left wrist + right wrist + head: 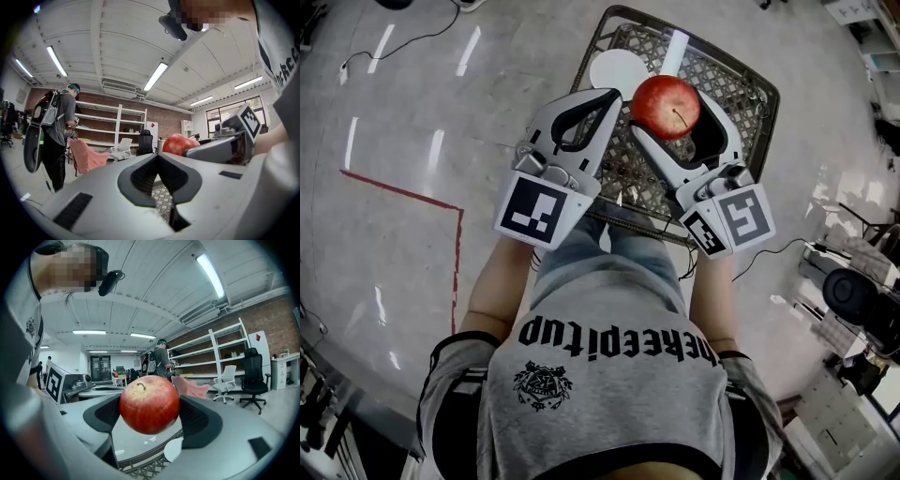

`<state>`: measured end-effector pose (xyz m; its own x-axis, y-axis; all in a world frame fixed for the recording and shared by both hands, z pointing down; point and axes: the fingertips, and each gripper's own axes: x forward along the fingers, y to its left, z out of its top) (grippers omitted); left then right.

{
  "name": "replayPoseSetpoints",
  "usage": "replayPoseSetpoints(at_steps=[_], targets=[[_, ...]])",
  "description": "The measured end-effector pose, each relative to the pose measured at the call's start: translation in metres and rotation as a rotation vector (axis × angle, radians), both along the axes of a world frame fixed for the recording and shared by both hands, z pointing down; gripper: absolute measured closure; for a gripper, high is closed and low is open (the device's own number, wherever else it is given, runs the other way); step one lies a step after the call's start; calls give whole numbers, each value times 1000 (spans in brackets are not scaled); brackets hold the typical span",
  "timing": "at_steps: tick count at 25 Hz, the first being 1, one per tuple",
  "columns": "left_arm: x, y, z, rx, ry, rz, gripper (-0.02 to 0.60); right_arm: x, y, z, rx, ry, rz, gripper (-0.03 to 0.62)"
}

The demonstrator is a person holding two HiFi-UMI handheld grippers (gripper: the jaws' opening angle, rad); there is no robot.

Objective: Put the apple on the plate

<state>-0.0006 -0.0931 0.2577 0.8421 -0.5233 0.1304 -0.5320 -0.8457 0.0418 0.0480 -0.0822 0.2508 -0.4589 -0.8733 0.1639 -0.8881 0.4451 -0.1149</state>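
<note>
In the head view, the left gripper and the apple cover the plate from 4 to 6 o'clock. In the right gripper view, the right gripper hides the apple's sides at 3 and 9 o'clock. Only a bit of plate shows there, at the apple's 5 o'clock.

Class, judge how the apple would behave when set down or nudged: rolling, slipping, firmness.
Round, so the apple likely rolls if nudged. Its glossy skin may slip. It looks firm: the right gripper holds it without visible denting.
</note>
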Motion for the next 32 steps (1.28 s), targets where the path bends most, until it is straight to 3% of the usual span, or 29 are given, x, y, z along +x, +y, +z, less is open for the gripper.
replayPoseSetpoints(at_steps=[17, 32], targets=[[-3, -28, 21, -60, -13, -140, 571, 4, -44, 29, -55, -13, -117, 207], [6, -40, 46, -109, -35, -197, 571, 21, -73, 79, -120, -1, -148, 207]])
